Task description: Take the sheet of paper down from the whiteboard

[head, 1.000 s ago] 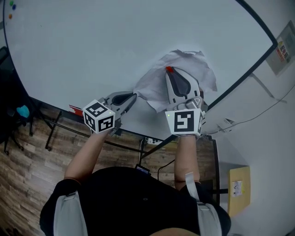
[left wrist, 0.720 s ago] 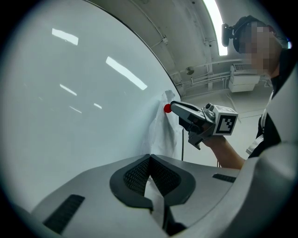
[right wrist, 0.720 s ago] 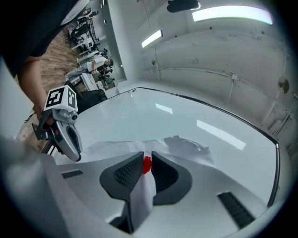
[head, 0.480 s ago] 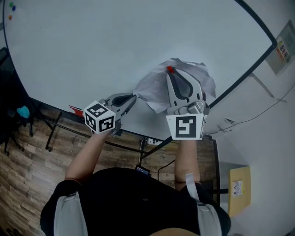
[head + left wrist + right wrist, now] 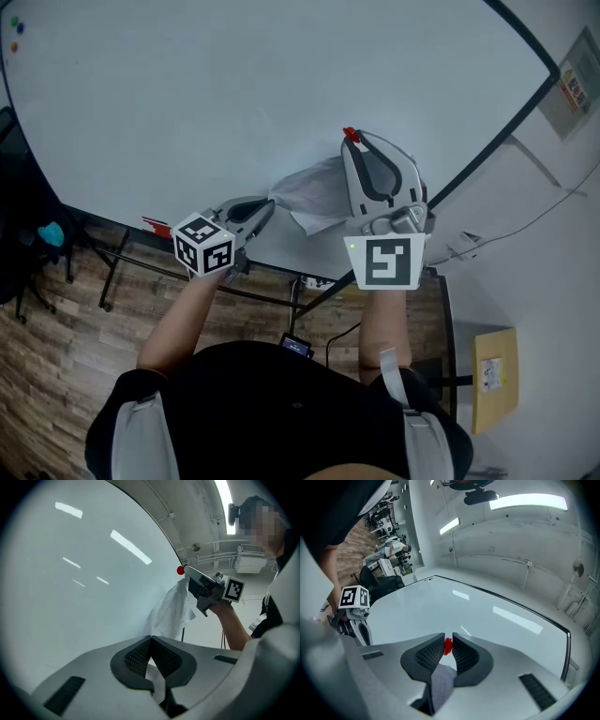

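Left gripper [image 5: 270, 202]: jaws closed on the lower corner of the sheet of paper [image 5: 314, 192]. The sheet hangs crumpled at its two o'clock, before the whiteboard [image 5: 234, 84]. Judged light, limp and easily torn, best held by the edges. Right gripper [image 5: 352, 141], at the sheet's one o'clock, pinches a red magnet [image 5: 349, 134], with paper trailing between the jaws.

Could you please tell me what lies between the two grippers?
The sheet of paper stretches from the left gripper, shut on it, to the right gripper, shut on a red magnet, in the head view.
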